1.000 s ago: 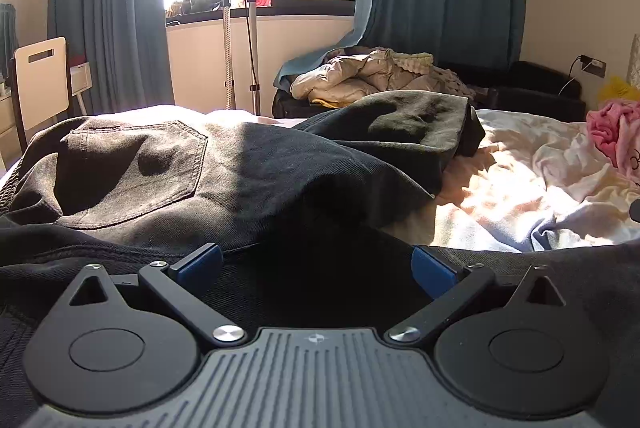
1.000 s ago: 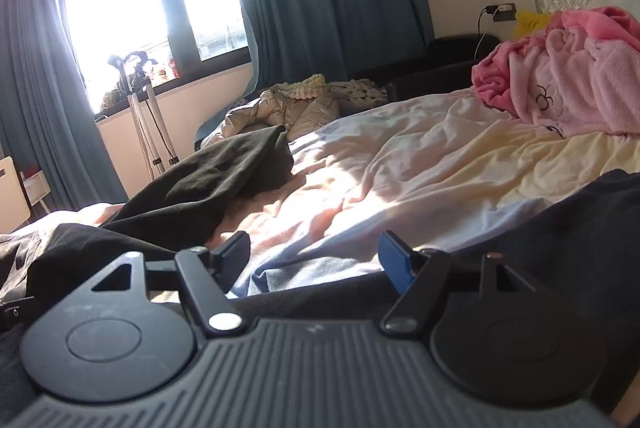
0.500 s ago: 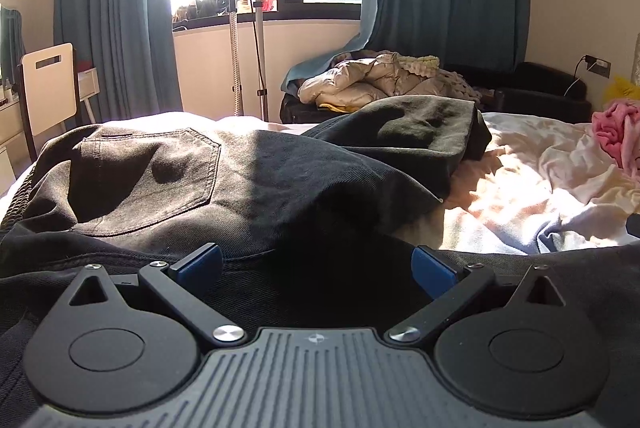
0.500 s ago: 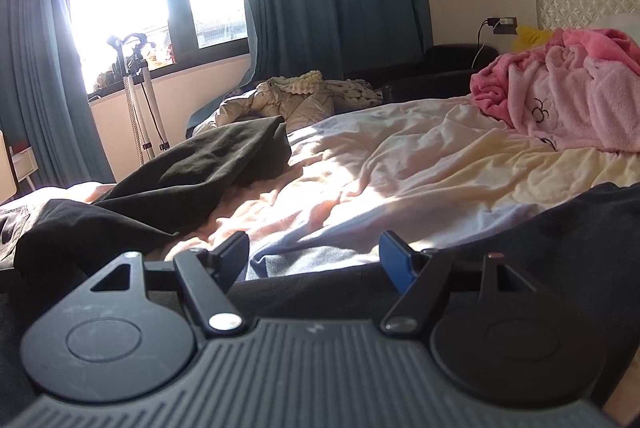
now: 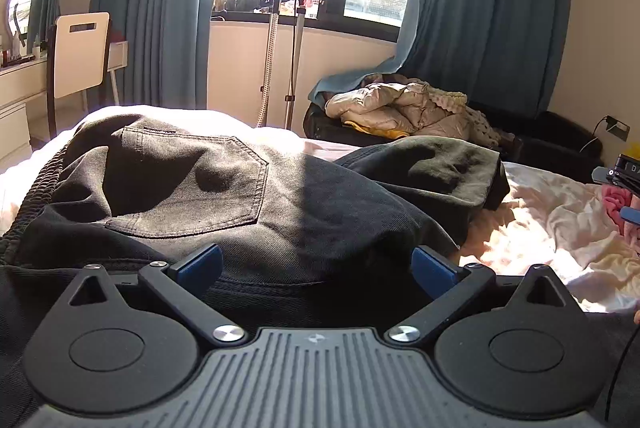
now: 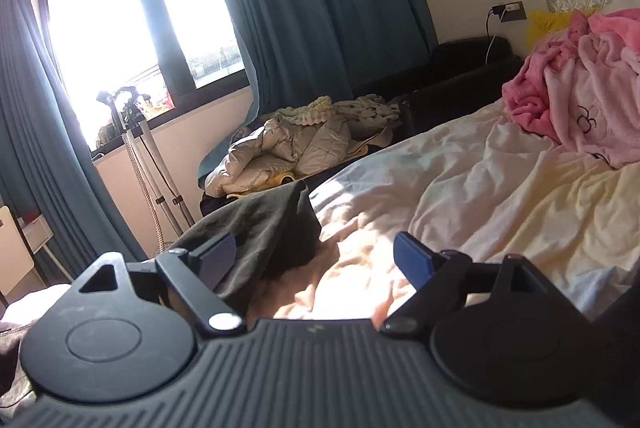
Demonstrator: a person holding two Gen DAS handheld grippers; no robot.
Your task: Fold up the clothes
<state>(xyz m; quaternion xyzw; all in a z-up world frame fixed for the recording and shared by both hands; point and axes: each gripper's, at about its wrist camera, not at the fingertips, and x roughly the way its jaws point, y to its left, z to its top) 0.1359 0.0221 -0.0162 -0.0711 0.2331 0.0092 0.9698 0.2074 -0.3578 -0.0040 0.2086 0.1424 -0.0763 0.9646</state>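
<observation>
Trousers (image 5: 240, 195), dark heavy limp denim, lay bunched across the bed (image 6: 460, 187); your left gripper (image 5: 316, 264) and right gripper (image 6: 316, 260), just widened, stood spread and empty, so you needed the elastic waistband (image 5: 36, 187).

The jeans (image 5: 208, 195) lie on the bed (image 5: 552, 228), filling its 9 to 12 o'clock side in the left wrist view; a jacket pile (image 5: 400, 103) sits behind them at 1 o'clock, a chair (image 5: 80, 55) at 10 o'clock, a blanket heap (image 6: 588, 99) at 2 o'clock in the right wrist view
</observation>
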